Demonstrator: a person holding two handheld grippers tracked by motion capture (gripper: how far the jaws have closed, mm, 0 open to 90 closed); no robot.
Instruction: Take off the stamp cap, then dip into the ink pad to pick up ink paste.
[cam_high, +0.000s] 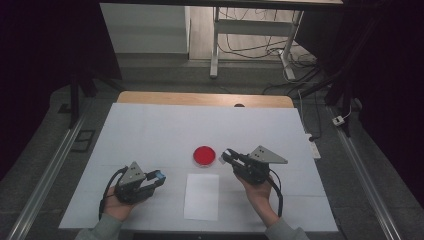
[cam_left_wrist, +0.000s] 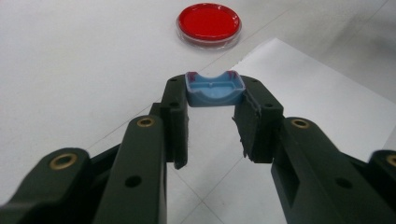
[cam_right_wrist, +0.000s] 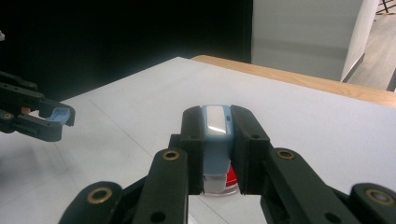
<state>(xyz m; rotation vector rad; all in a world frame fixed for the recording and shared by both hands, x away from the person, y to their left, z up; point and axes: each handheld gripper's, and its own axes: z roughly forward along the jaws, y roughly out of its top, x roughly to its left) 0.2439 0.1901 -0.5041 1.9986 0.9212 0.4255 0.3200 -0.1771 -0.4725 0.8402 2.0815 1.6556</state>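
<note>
Both grippers (cam_high: 159, 176) (cam_high: 227, 154) clamp blue pieces (cam_left_wrist: 214, 88) (cam_right_wrist: 216, 135) (dish (cam_high: 204, 156) between, table edges distant).

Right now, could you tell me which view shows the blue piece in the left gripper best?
The left gripper view: the blue piece sits large and sharp between the jaw tips. In the high view it is a tiny blue spot; the right gripper view shows it small, from the side.
</note>
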